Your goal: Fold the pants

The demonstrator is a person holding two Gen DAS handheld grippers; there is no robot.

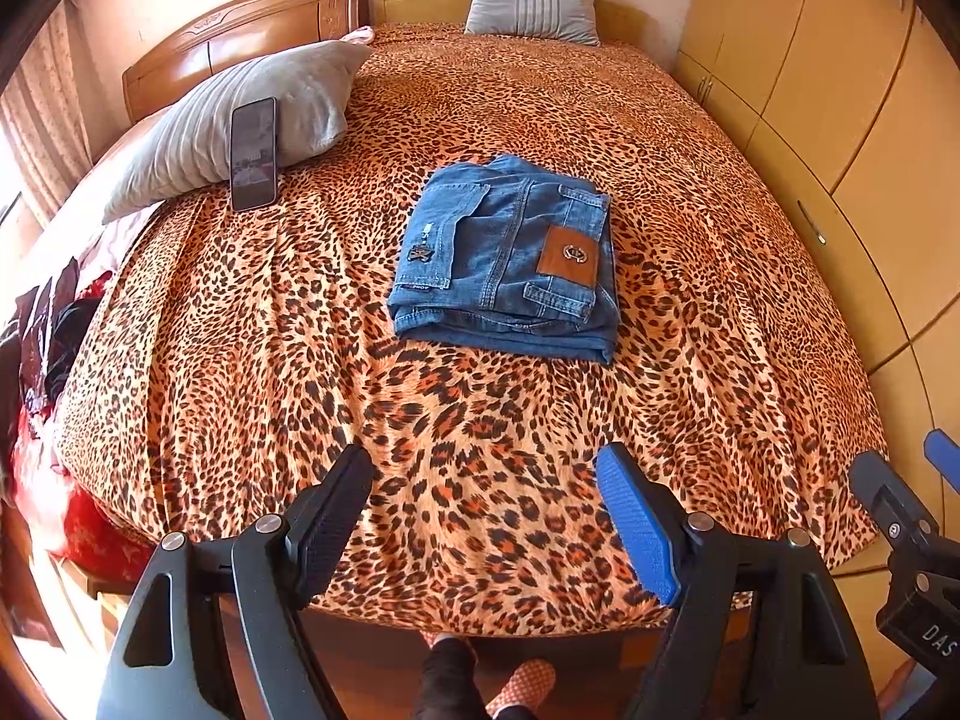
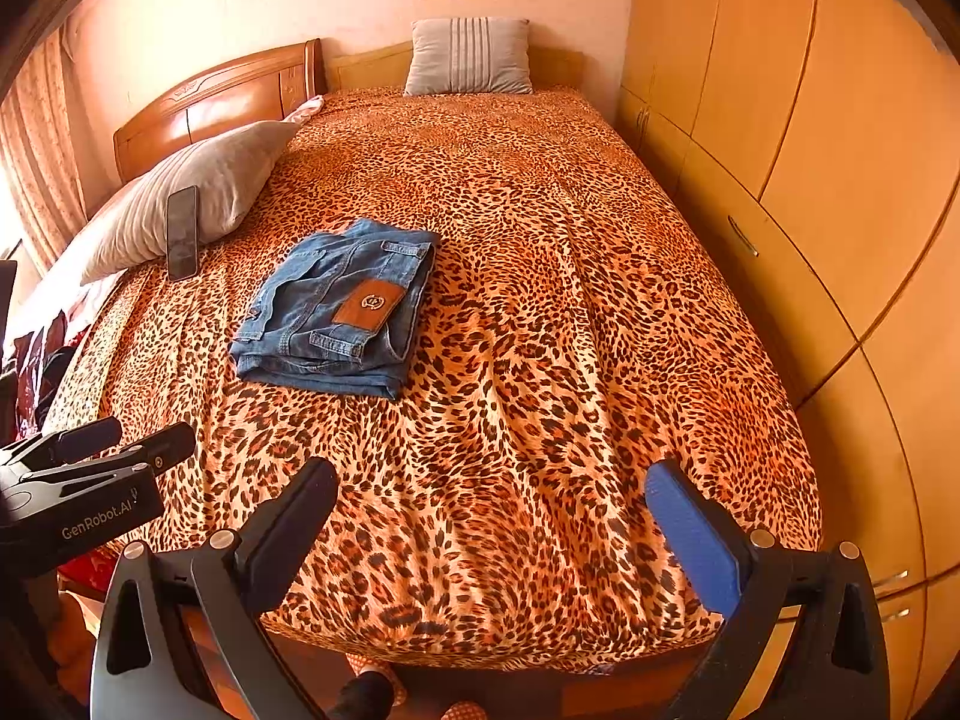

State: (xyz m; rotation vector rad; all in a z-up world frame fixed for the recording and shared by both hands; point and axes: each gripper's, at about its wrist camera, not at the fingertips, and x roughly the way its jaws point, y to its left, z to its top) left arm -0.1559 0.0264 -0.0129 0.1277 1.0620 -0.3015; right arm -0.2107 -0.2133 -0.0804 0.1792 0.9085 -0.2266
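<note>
The blue denim pants (image 1: pixel 507 258) lie folded into a compact rectangle in the middle of the leopard-print bed (image 1: pixel 420 420), with a brown leather patch facing up. They also show in the right wrist view (image 2: pixel 336 315), left of centre. My left gripper (image 1: pixel 486 468) is open and empty, held back over the bed's near edge, well short of the pants. My right gripper (image 2: pixel 492 480) is open and empty too, over the near edge and to the right of the pants. Neither gripper touches the pants.
A grey pillow (image 1: pixel 240 126) with a phone (image 1: pixel 254 154) leaning on it lies at the left. A second pillow (image 1: pixel 531 3) stands at the headboard. Wooden wardrobes (image 2: pixel 810 150) line the right side. Red and dark clothes (image 1: pixel 48 330) hang at the left edge.
</note>
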